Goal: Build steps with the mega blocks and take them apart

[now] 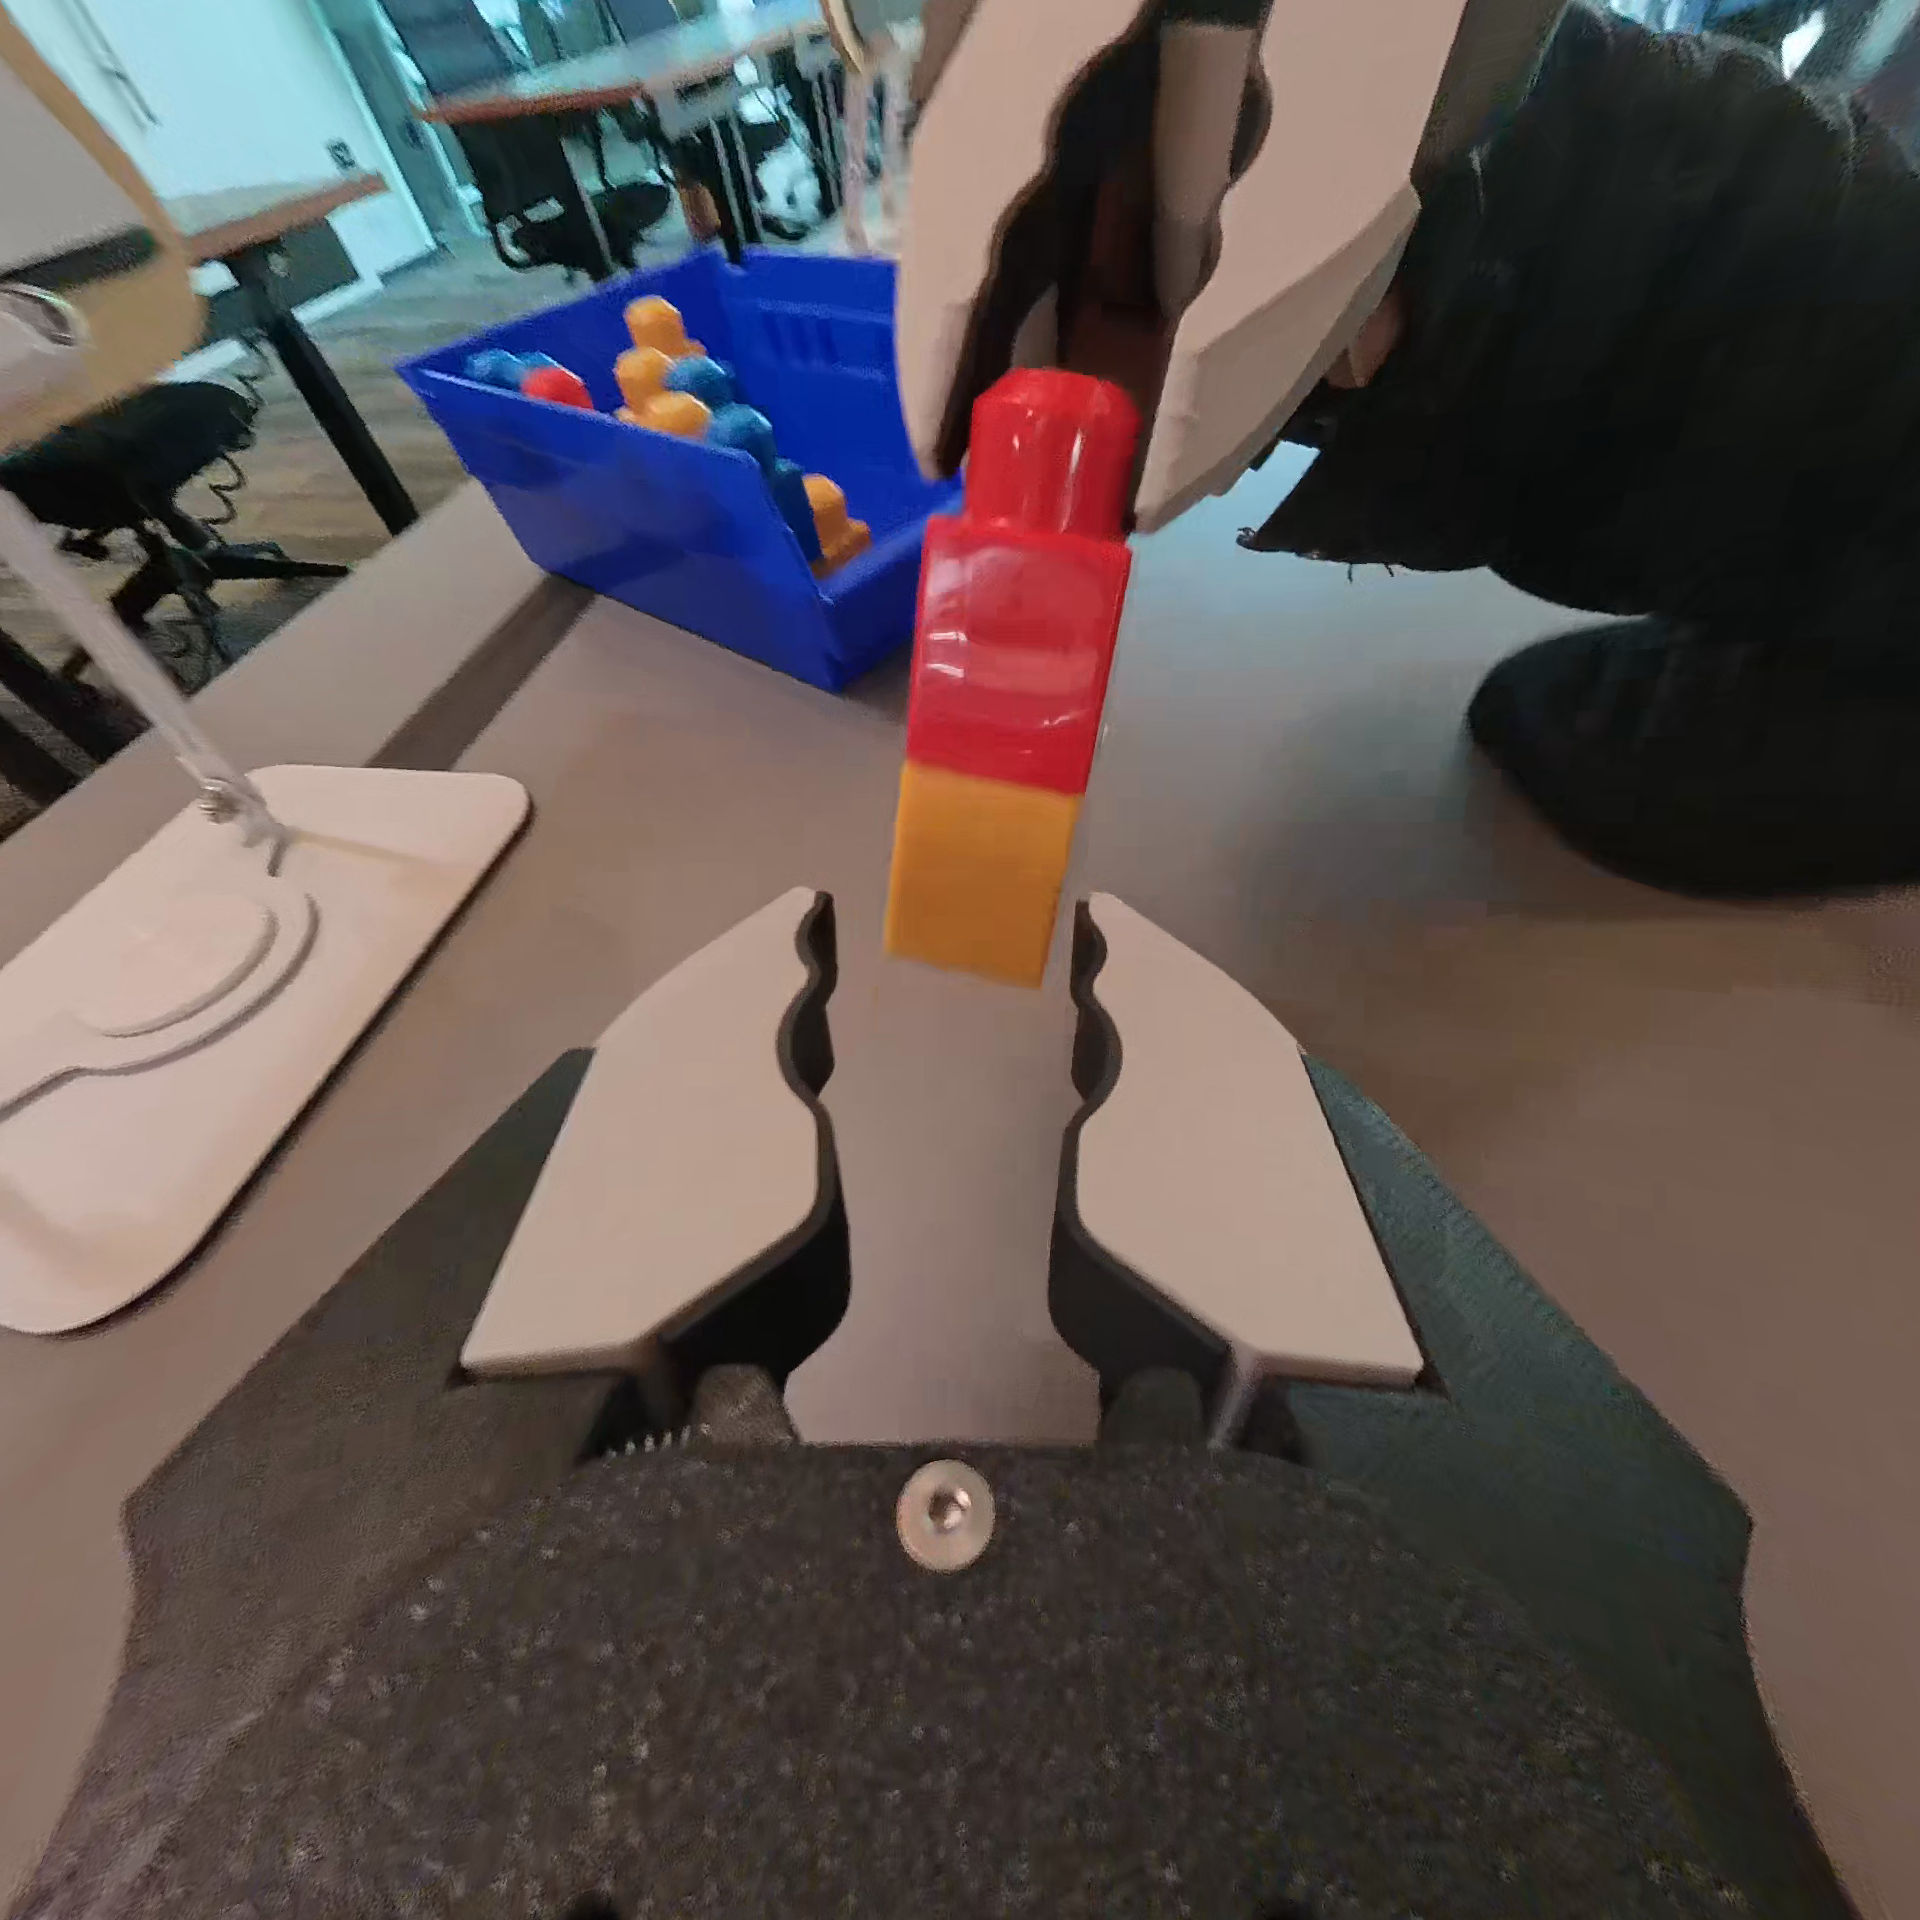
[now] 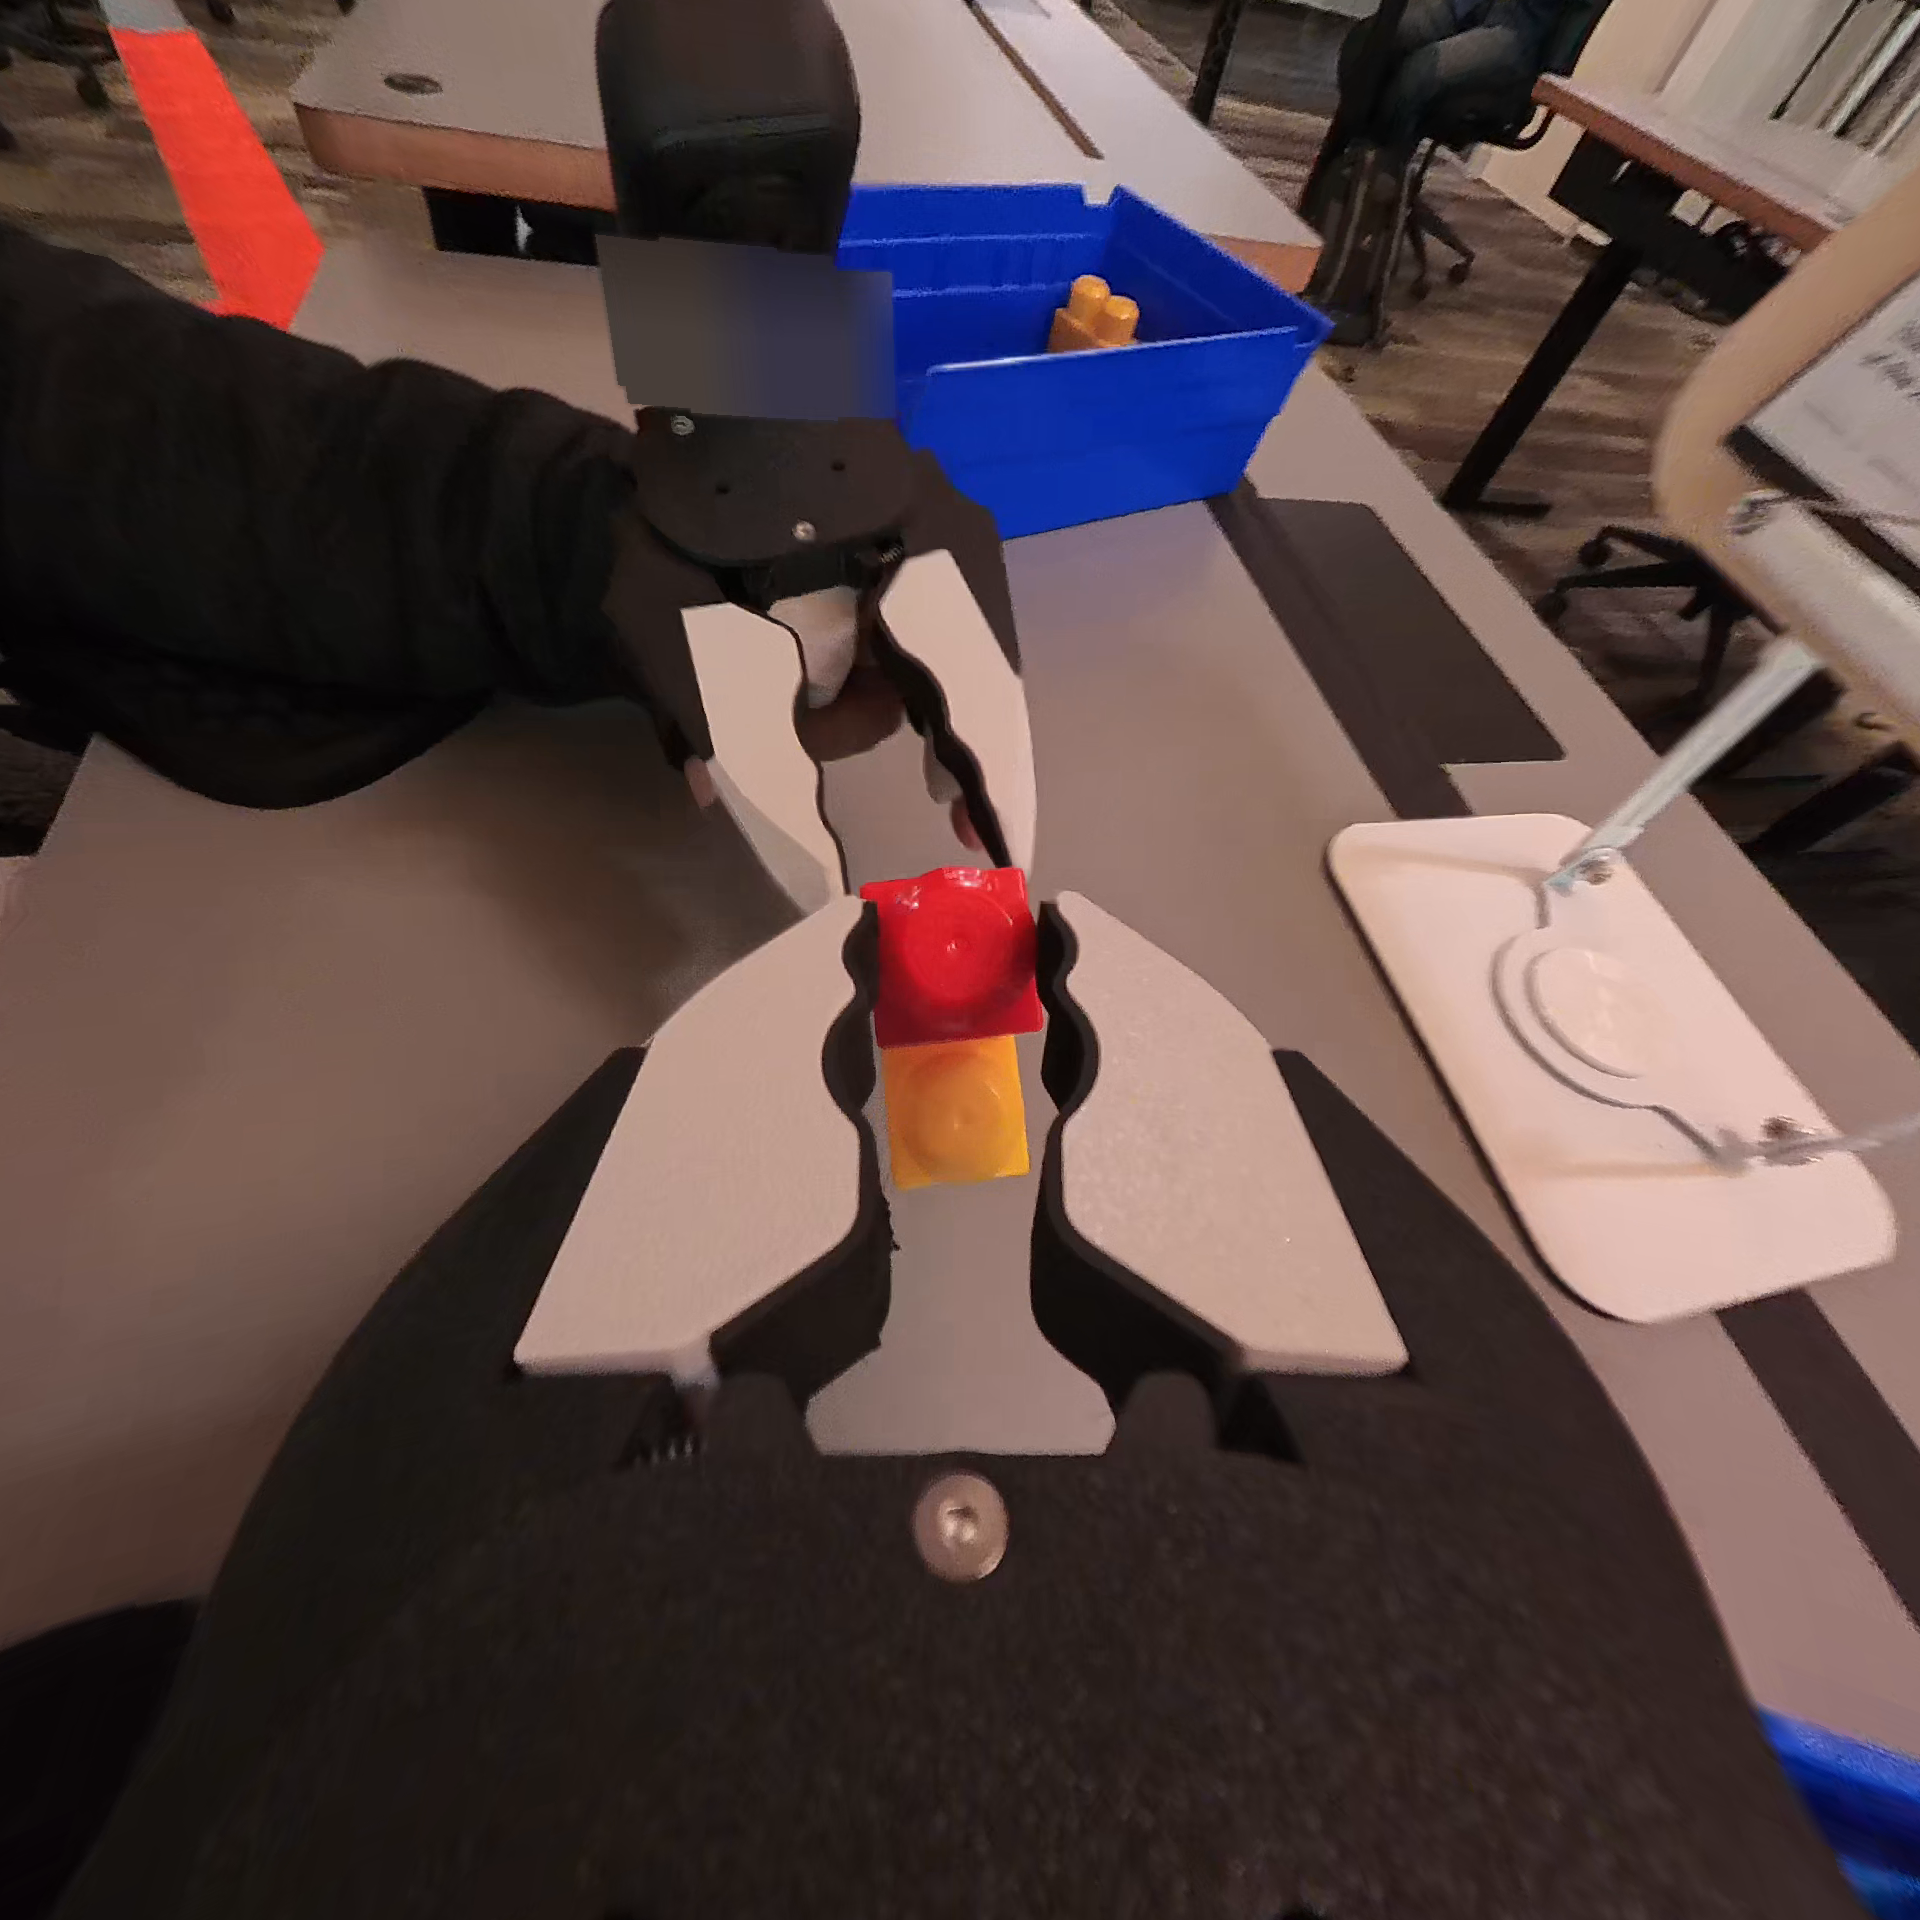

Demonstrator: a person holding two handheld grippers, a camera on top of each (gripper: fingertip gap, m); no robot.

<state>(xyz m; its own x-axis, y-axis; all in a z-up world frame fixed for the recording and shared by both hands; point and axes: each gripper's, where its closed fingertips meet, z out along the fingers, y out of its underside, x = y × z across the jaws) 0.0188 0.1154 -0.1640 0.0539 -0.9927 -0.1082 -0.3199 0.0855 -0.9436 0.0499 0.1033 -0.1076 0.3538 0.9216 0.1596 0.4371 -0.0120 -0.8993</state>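
A red block (image 1: 1023, 634) sits on an orange block (image 1: 977, 873), and the small stack leans slightly over the grey table (image 1: 1299, 831). My right gripper (image 1: 1039, 483) comes down from above and is shut on the red block's top. In the right wrist view the red block (image 2: 951, 961) is held between my right gripper's (image 2: 954, 914) fingertips. One stud of the orange block (image 2: 958, 1117) shows nearer to the camera. My left gripper (image 1: 956, 914) is open and empty, its tips either side of the orange block. It also shows in the right wrist view (image 2: 914, 831).
A blue bin (image 1: 644, 499) holding several blue, orange and red blocks (image 1: 665, 384) stands at the back of the table; it also shows in the right wrist view (image 2: 1101, 436). A white lamp base (image 1: 208, 997) lies to the side. A person's black sleeves (image 1: 1662, 416) rest on the table. One gripper's finger ends stand about 7 cm off the other's.
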